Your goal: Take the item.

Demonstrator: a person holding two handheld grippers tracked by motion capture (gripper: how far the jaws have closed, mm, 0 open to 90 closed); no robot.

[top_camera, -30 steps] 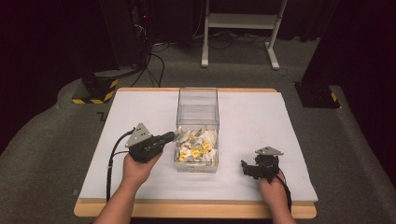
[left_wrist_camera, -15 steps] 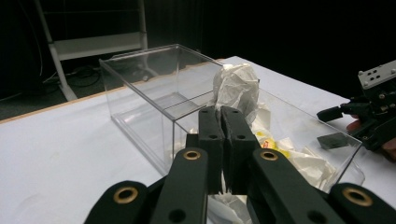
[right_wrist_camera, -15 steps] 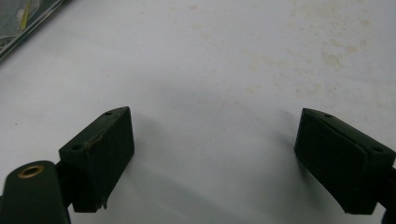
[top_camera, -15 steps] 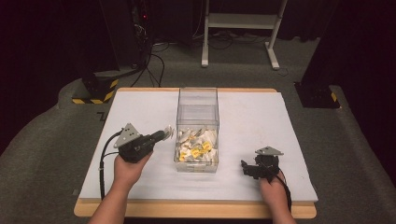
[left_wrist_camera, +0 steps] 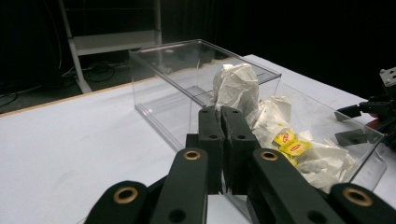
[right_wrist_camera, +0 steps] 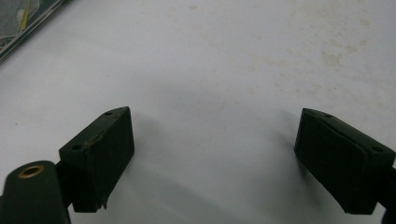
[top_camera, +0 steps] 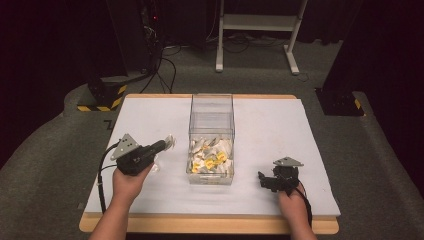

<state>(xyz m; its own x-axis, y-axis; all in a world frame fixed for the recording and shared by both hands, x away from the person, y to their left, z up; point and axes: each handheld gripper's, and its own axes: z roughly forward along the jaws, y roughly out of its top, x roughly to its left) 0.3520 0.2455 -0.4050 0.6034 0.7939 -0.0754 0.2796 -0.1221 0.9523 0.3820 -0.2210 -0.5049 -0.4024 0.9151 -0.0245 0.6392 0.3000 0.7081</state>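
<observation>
White paper tea bag [left_wrist_camera: 236, 87] sits clamped in my left tool [top_camera: 168, 143], lifted clear to the left of the clear box [top_camera: 212, 172]. My right tool [right_wrist_camera: 212, 154] rests agape above the table [top_camera: 280, 125]. Next, I'd place the bag down on bare table.

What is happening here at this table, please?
A person is taking tea bags out of a clear box in the middle of the table. The left gripper is shut on one white tea bag and holds it just left of the box, above the table. More tea bags, some with yellow tags, lie in the near end of the box. The right gripper is open and holds nothing, low over the table to the right.
</observation>
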